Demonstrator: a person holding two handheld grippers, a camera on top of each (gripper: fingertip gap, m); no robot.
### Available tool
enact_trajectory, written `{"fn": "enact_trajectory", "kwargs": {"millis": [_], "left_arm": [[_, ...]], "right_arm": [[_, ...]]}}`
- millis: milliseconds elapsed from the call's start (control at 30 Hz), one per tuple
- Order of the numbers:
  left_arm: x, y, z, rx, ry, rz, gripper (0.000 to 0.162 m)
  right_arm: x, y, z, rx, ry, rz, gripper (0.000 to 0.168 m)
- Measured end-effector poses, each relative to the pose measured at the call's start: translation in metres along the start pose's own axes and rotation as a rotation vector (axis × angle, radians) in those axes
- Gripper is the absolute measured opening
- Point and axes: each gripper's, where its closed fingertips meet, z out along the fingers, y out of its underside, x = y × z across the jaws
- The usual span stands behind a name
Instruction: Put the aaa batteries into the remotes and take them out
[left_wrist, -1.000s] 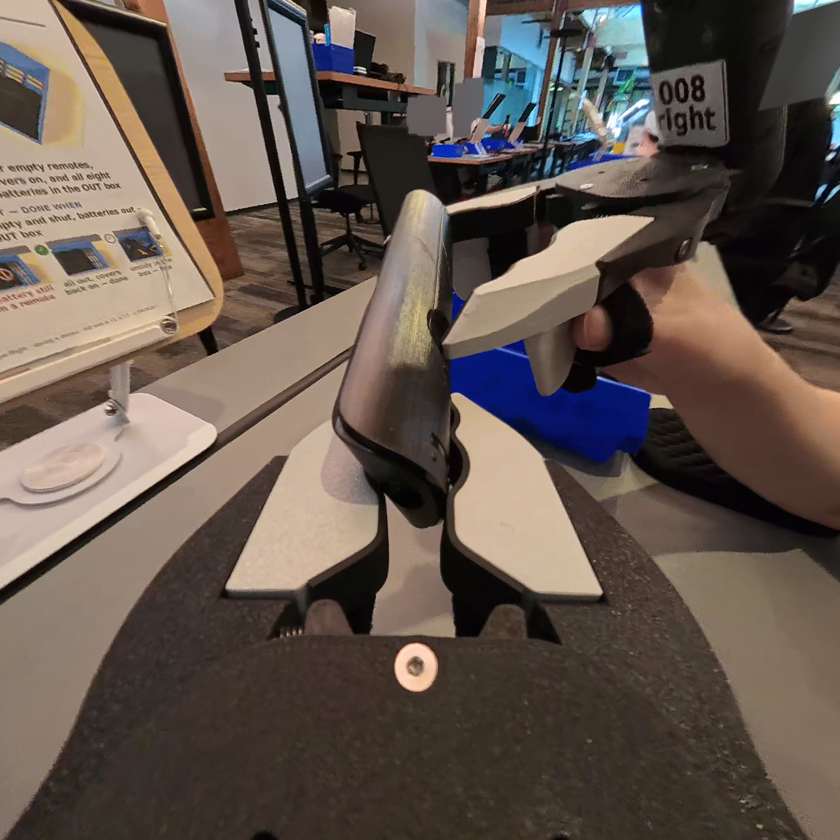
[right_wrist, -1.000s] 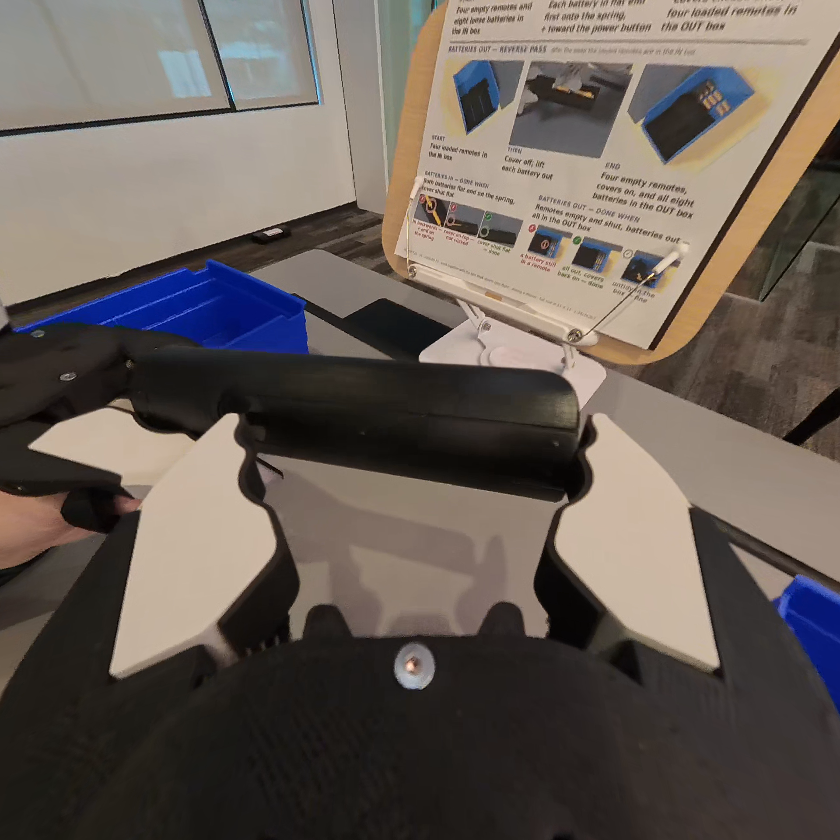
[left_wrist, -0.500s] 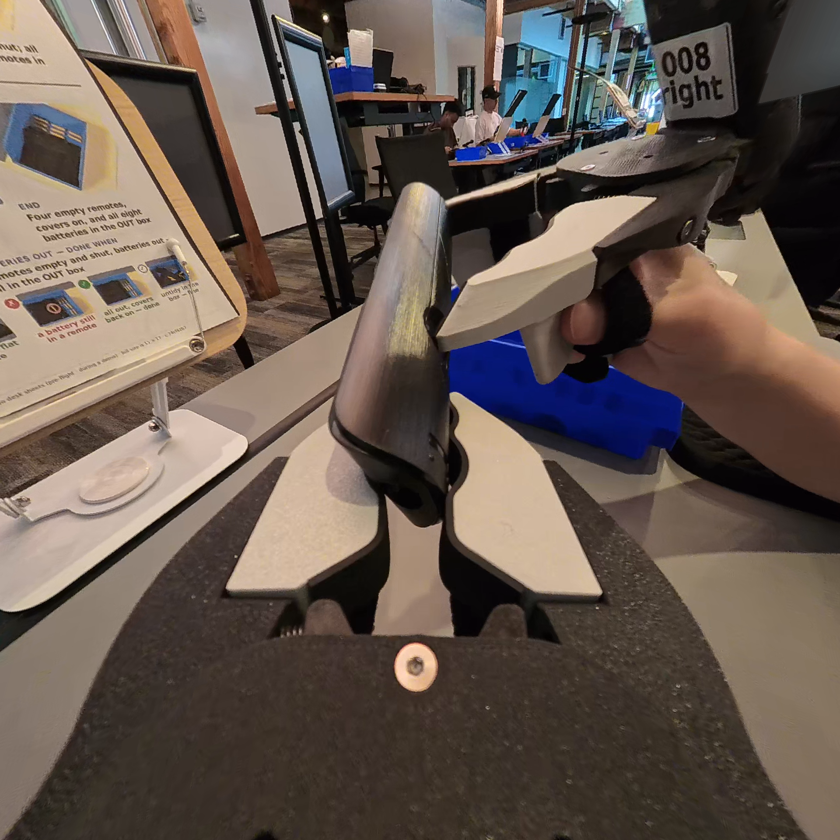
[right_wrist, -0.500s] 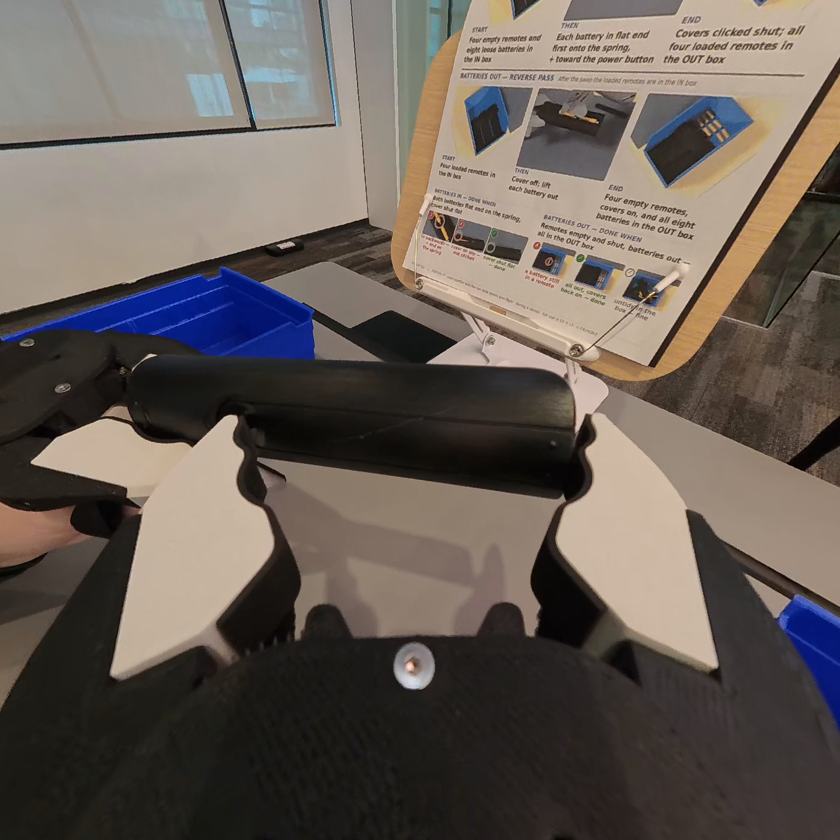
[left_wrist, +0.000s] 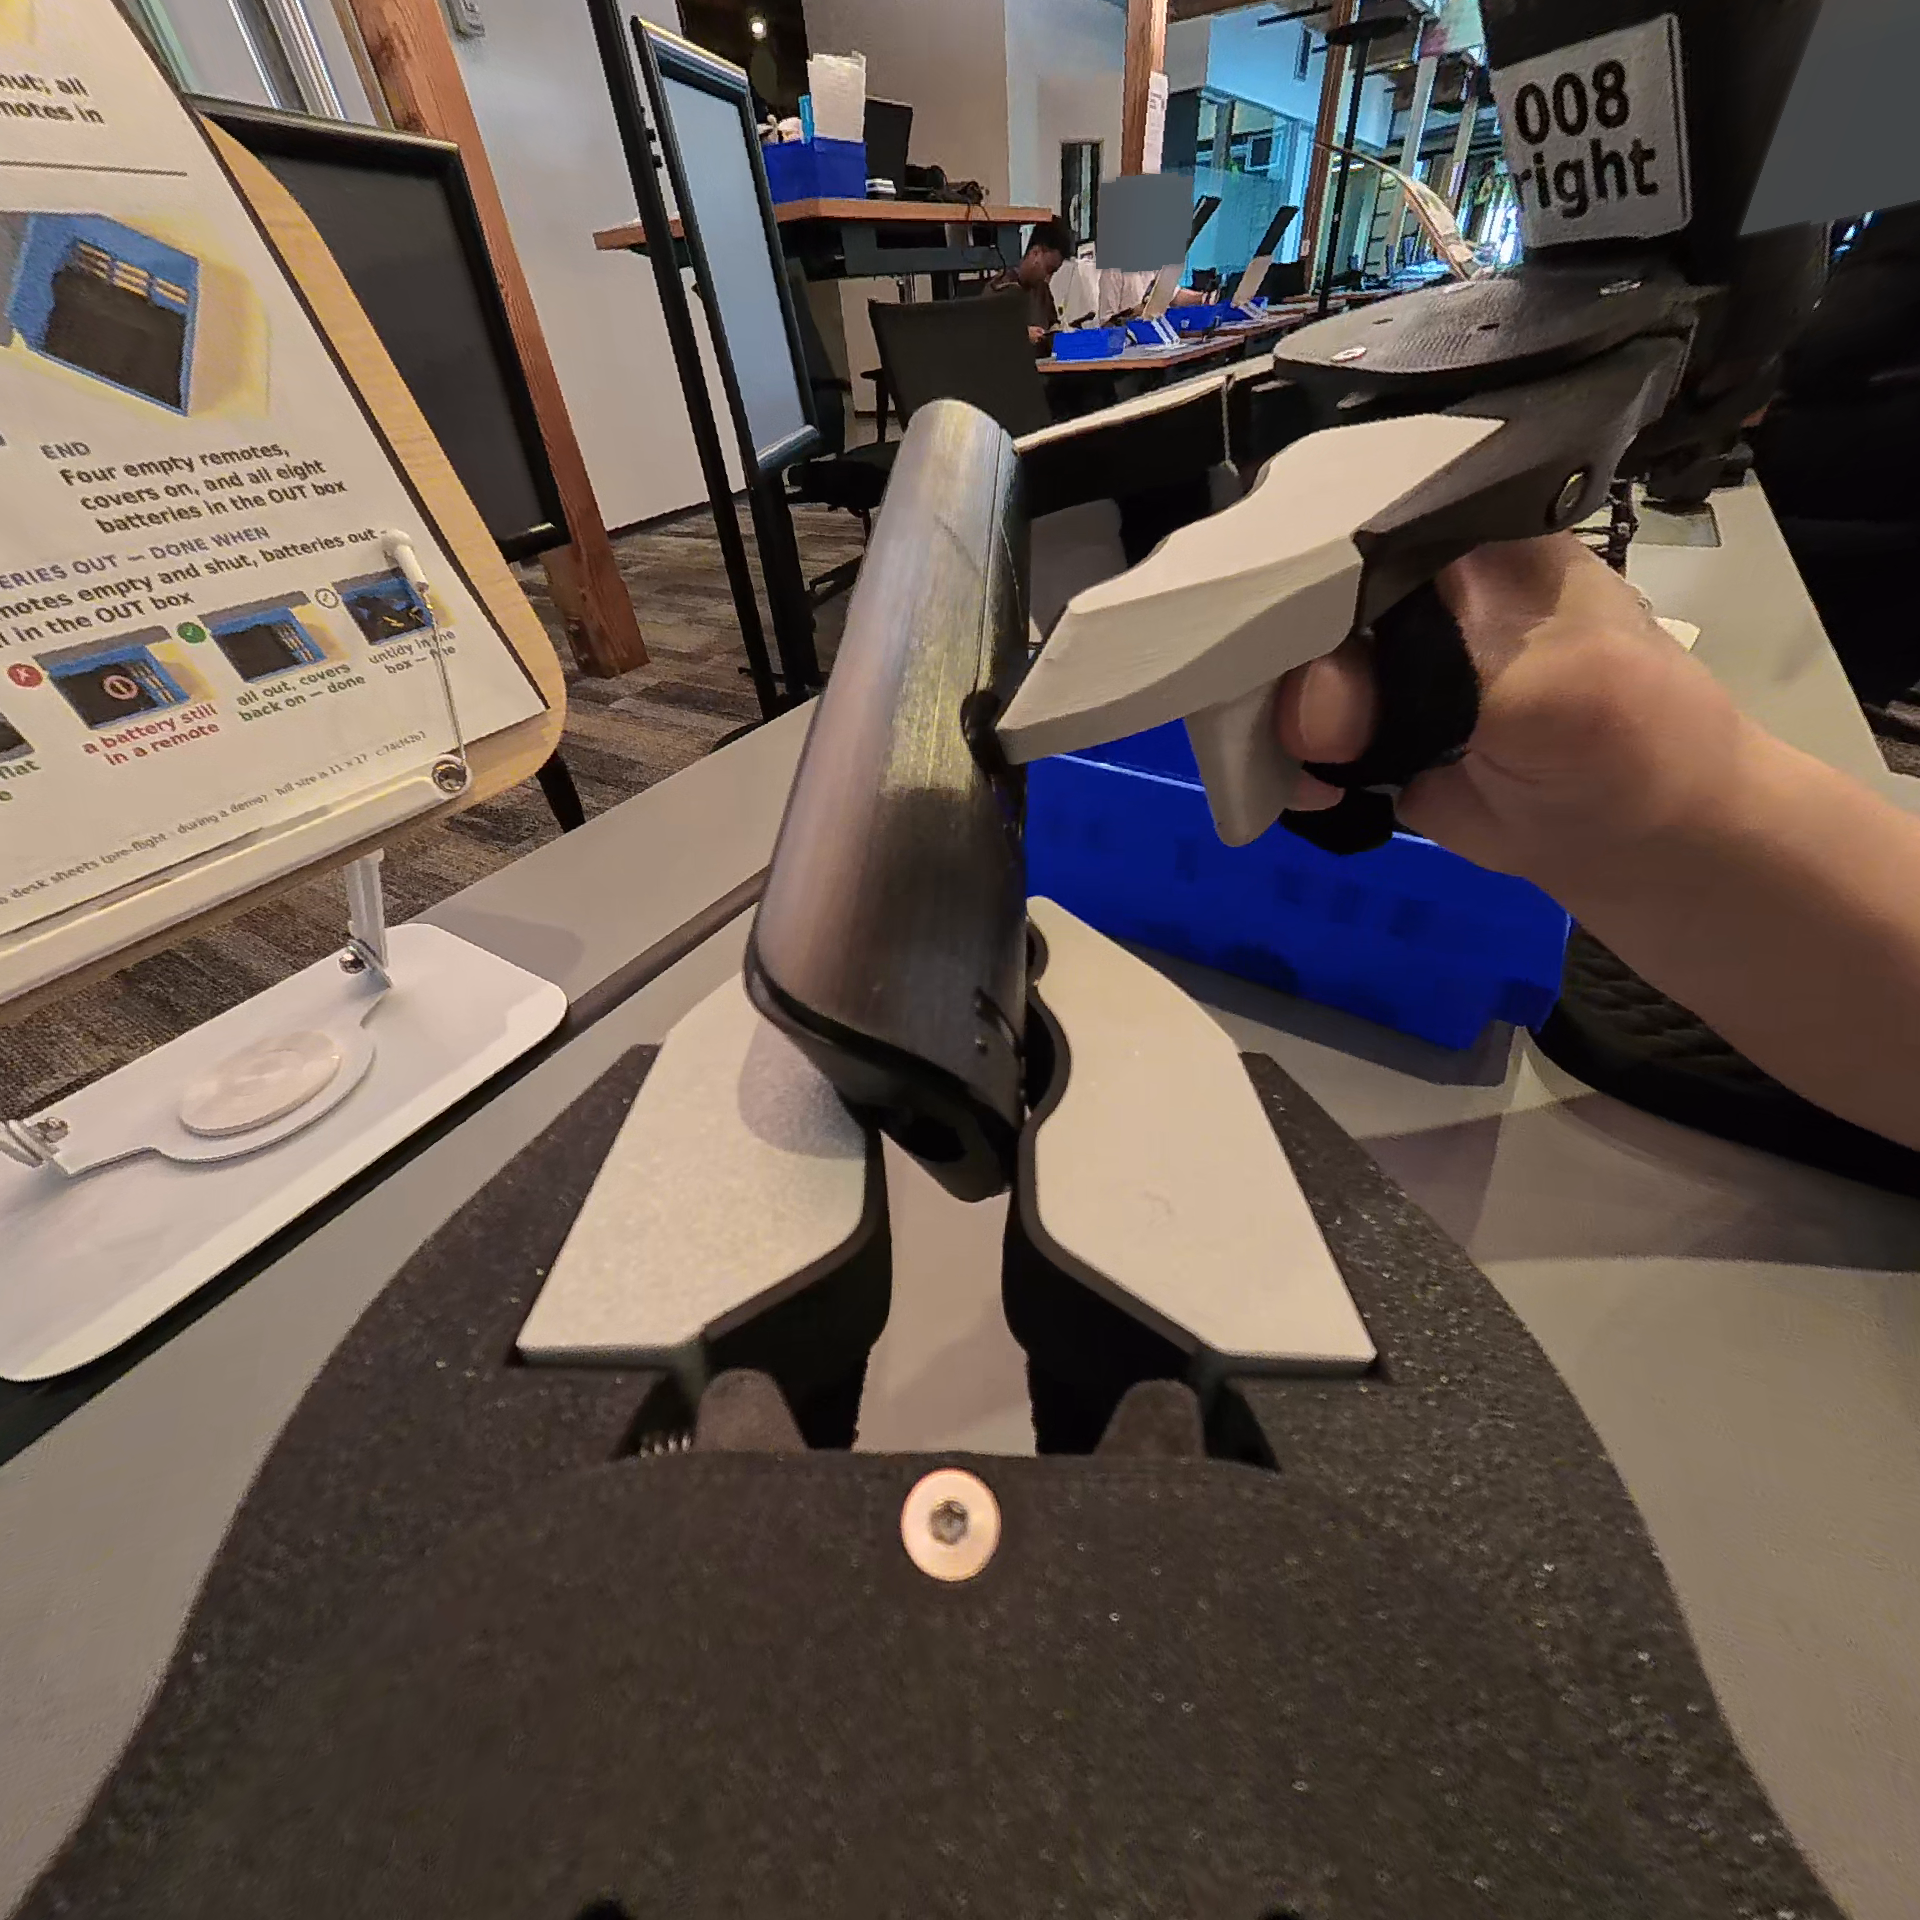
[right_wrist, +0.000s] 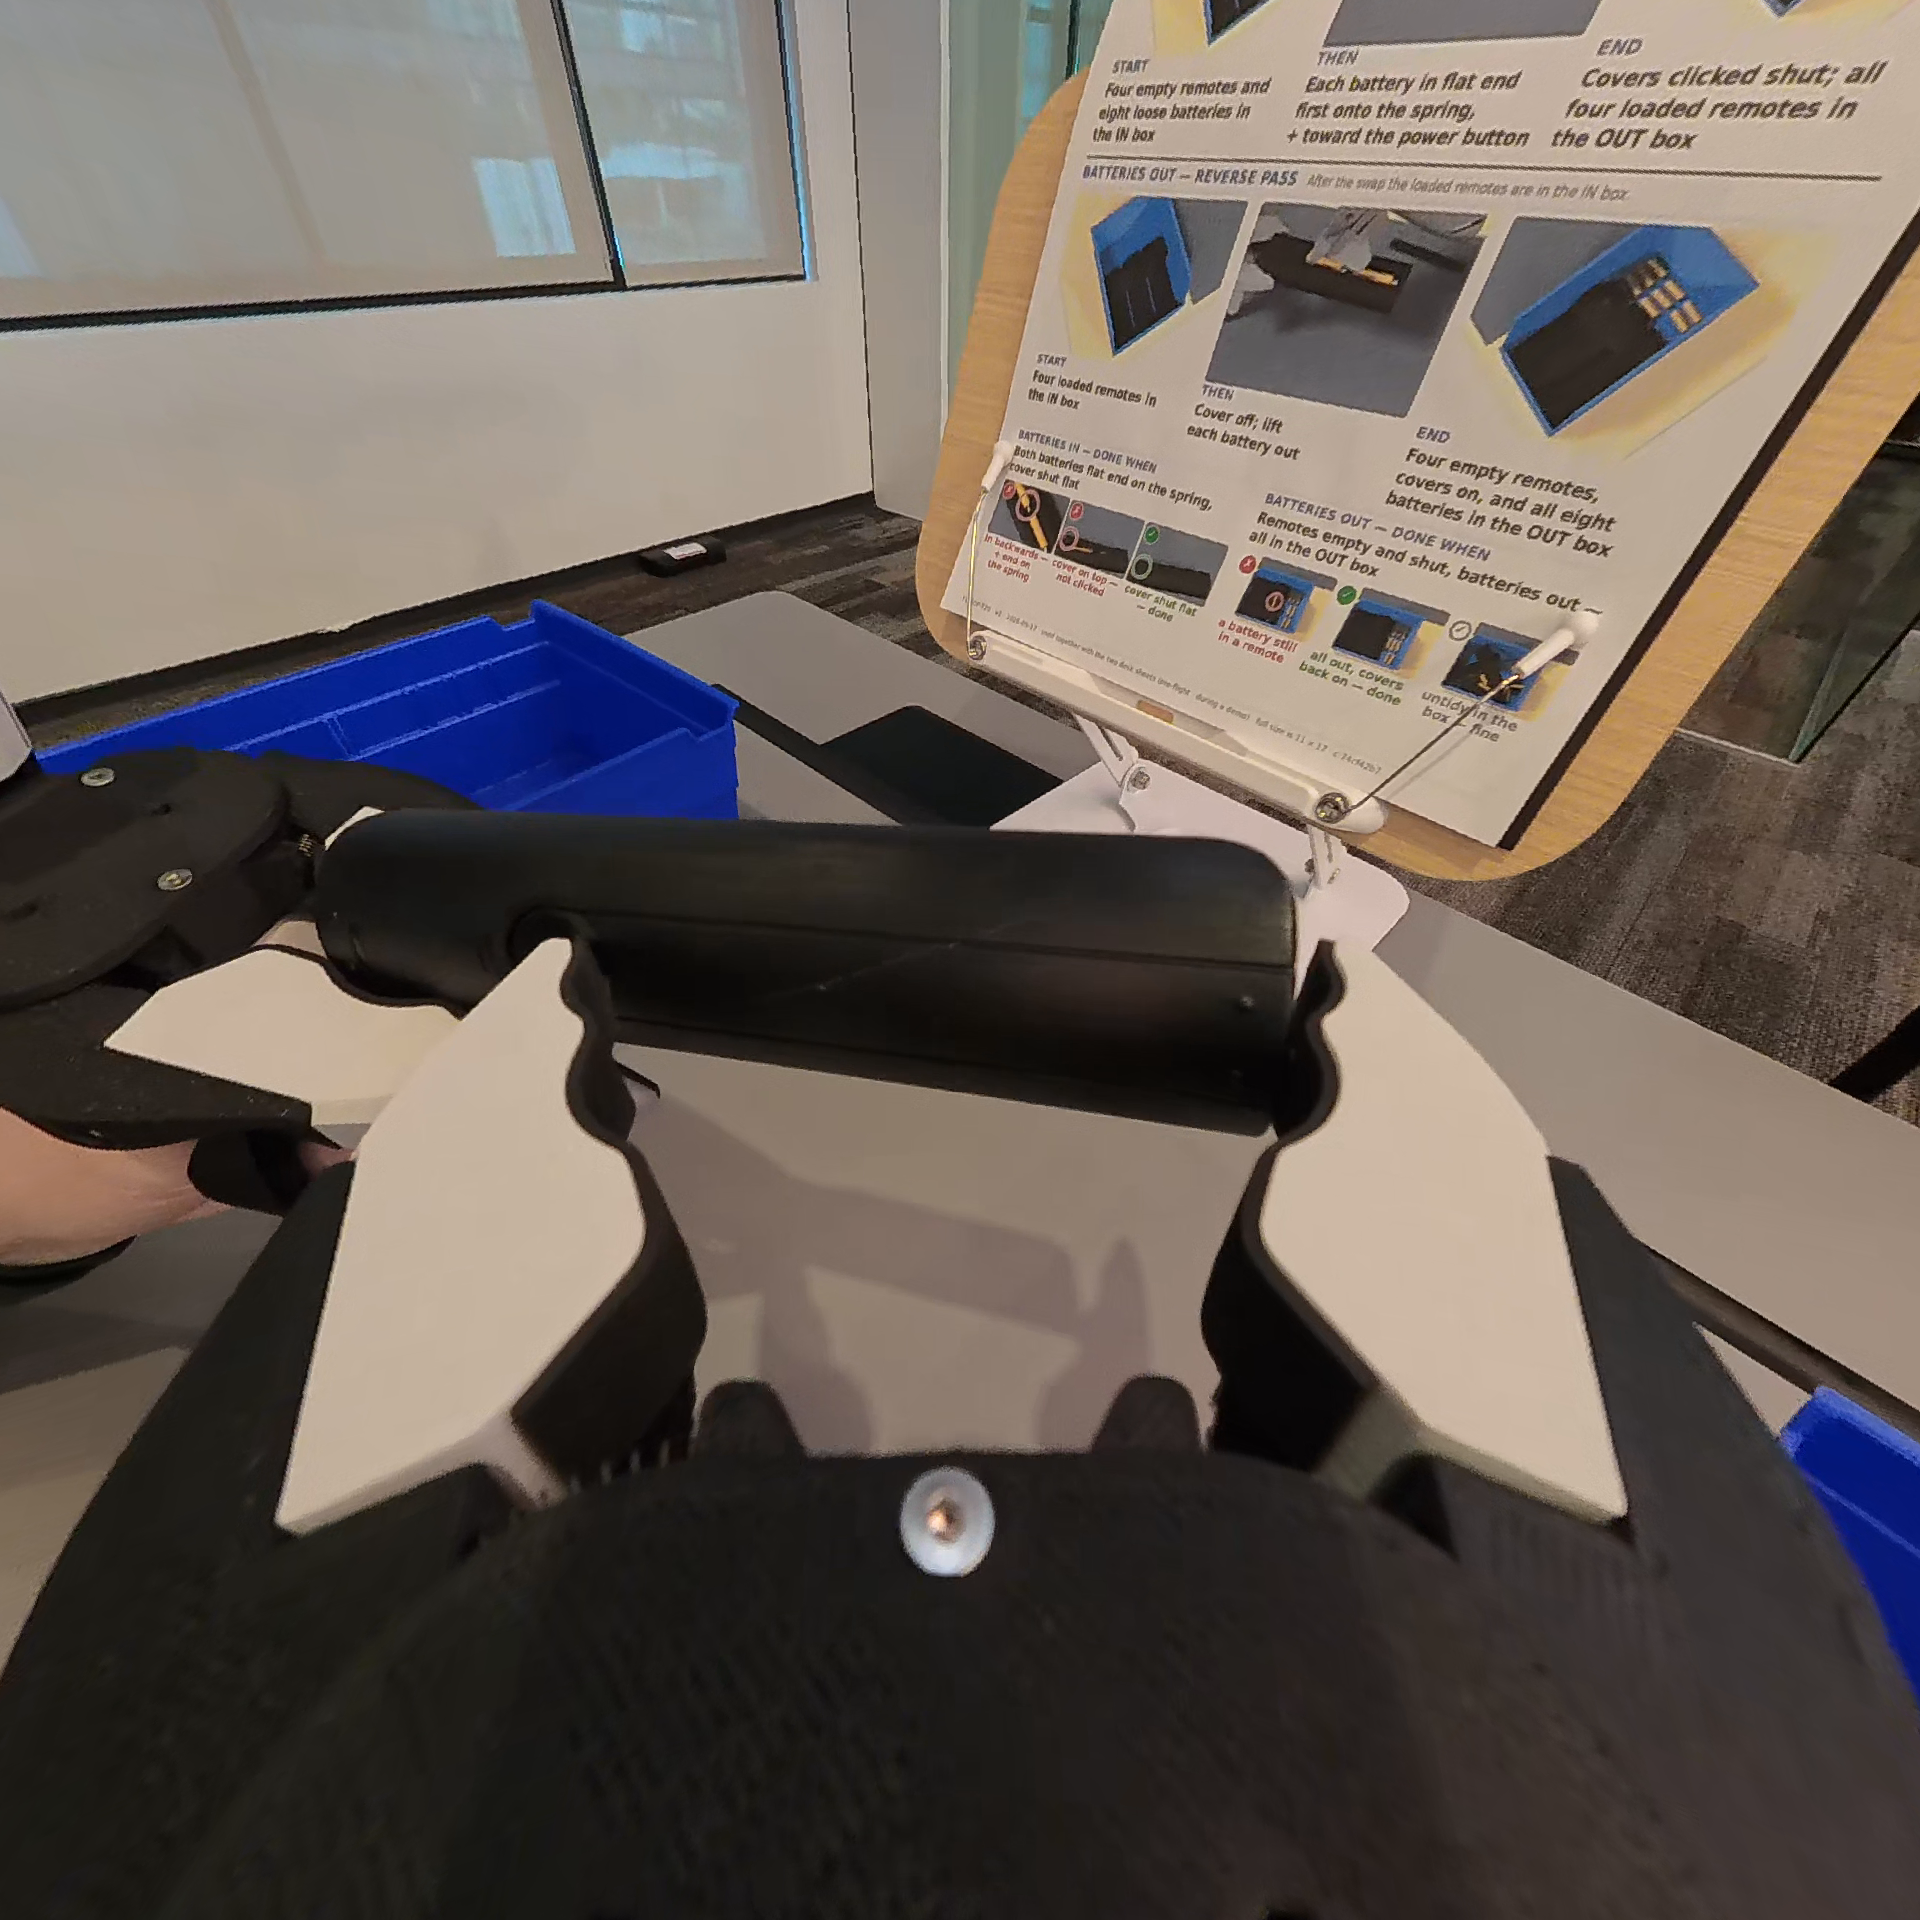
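Observation:
A black remote is held in the air between both grippers. My left gripper is shut on its near end, and the remote points up and away from me. In the right wrist view the remote lies crosswise. My right gripper clasps it lengthwise: one fingertip is on its far end and the other sits in a notch on its side. No batteries are in view, and the remote's underside is hidden.
A blue bin stands on the grey table behind the remote, beside a black mat. An empty blue bin sits at the left. An instruction board on a white stand is close ahead. Another blue bin edge is at the right.
Both grippers and the remote have shifted together a little, so the board and bins sit differently in view. Both grips on the remote are unchanged.

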Motion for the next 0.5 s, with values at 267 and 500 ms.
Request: {"fn": "enact_trajectory", "kwargs": {"millis": [267, 500], "left_arm": [[-0.0002, -0.0006, -0.0008, -0.007, -0.011, 0.025, 0.021], [-0.0012, -0.0002, -0.0006, -0.012, -0.022, 0.036, 0.021]], "right_arm": [[-0.0005, 0.0008, 0.0001, -0.009, -0.015, 0.005, 0.124], [0.0, 0.0024, 0.0019, -0.009, -0.032, 0.011, 0.124]]}}
